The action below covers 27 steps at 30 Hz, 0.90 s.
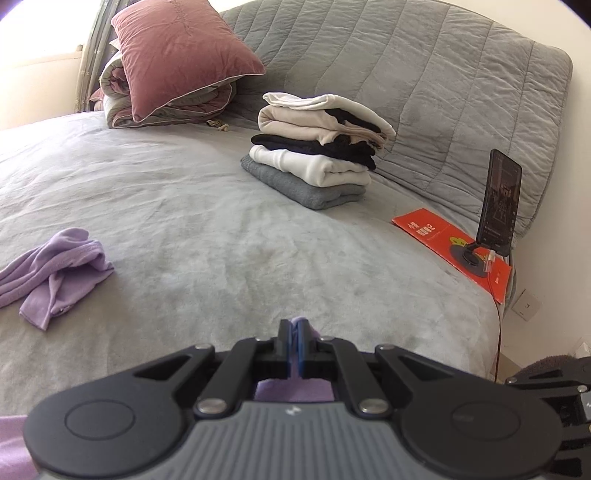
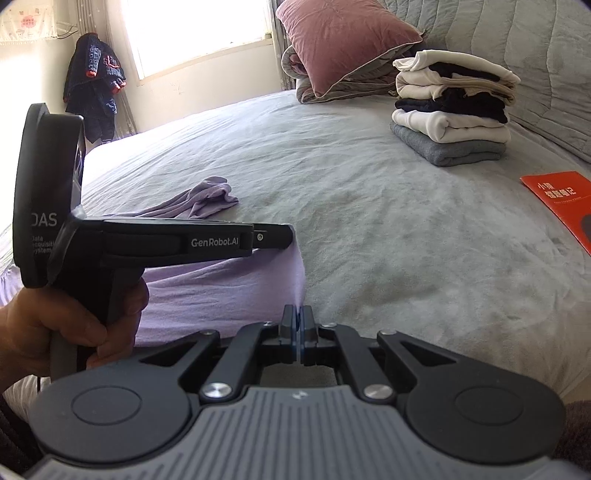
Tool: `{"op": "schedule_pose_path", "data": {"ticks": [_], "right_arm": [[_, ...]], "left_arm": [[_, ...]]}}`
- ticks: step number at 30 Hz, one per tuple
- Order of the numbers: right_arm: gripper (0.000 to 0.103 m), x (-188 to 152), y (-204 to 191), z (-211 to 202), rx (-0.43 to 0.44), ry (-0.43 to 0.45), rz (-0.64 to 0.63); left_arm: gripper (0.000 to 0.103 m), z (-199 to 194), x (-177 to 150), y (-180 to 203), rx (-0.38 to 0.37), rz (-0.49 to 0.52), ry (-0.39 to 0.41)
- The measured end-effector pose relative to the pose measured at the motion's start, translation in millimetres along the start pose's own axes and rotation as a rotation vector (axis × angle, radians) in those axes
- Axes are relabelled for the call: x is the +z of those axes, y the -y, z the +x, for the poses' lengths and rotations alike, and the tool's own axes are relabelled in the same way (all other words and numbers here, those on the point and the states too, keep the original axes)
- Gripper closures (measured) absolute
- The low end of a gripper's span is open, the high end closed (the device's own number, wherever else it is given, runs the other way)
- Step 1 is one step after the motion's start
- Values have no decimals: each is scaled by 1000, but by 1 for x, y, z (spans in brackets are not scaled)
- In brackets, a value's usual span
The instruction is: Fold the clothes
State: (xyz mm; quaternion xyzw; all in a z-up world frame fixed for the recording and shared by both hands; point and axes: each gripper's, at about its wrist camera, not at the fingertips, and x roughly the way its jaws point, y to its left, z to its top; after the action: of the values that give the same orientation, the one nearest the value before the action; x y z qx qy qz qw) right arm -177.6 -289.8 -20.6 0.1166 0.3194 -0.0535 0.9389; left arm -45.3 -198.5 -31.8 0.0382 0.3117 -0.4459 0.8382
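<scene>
- Left wrist: the left gripper (image 1: 294, 334) is clamped on the lilac garment (image 1: 55, 267), which trails across a grey bed (image 1: 207, 236). Folded stack (image 1: 317, 147), pink pillow (image 1: 181, 55), phone (image 1: 500, 203) on a red booklet (image 1: 424, 230).
- Right wrist: the right gripper (image 2: 298, 319) pinches the garment's edge; window (image 2: 199, 33) behind.

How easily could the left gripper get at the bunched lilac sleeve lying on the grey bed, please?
Probably not right away: the left gripper is shut on the lilac garment's edge and would have to let go first. Otherwise the way looks free, with only bare grey bed between it and the bunched lilac sleeve.
</scene>
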Motion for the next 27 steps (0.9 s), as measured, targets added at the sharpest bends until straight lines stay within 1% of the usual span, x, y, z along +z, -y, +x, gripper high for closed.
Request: {"op": "schedule_pose_path", "data": {"ticks": [2, 4, 7, 9, 10, 11, 12, 14, 15, 17, 18, 20, 23, 26, 27], "right_arm": [[101, -6, 4, 5, -7, -24, 17], [101, -12, 8, 11, -6, -46, 32], [99, -14, 7, 14, -7, -48, 24], [98, -12, 6, 12, -9, -41, 21], [93, -12, 5, 12, -11, -39, 18], [90, -11, 4, 11, -13, -36, 16], [90, -11, 4, 10, -16, -33, 13], [89, -9, 3, 8, -21, -24, 10], [86, -9, 2, 7, -24, -19, 9], [71, -7, 1, 5, -31, -7, 8], [60, -7, 1, 4, -34, -1, 7], [60, -5, 0, 2, -41, 10, 6], [60, -3, -5, -1, -46, 23, -7], [60, -3, -11, -4, -43, 28, -17], [59, -3, -14, -4, -42, 30, -20]], "left_arm": [[100, 8, -7, 1, 12, 2, -20], [100, 13, -14, 1, 22, 5, -22], [99, 11, -15, 1, 20, -5, -21], [91, 8, -13, 0, 15, -18, -26], [89, 6, -12, 0, 15, -25, -30], [81, 4, -11, 0, 19, -31, -36], [72, 2, -9, 0, 26, -37, -43], [66, -5, -6, -1, 50, -50, -51], [61, -10, -4, -1, 65, -58, -57], [56, -19, -2, -4, 94, -74, -70], [53, -25, -2, -6, 110, -82, -75], [49, -37, -2, -10, 148, -94, -86], [47, -54, -5, -16, 219, -102, -104], [37, -69, -11, -23, 284, -124, -122], [36, -75, -12, -25, 296, -138, -125]]}}
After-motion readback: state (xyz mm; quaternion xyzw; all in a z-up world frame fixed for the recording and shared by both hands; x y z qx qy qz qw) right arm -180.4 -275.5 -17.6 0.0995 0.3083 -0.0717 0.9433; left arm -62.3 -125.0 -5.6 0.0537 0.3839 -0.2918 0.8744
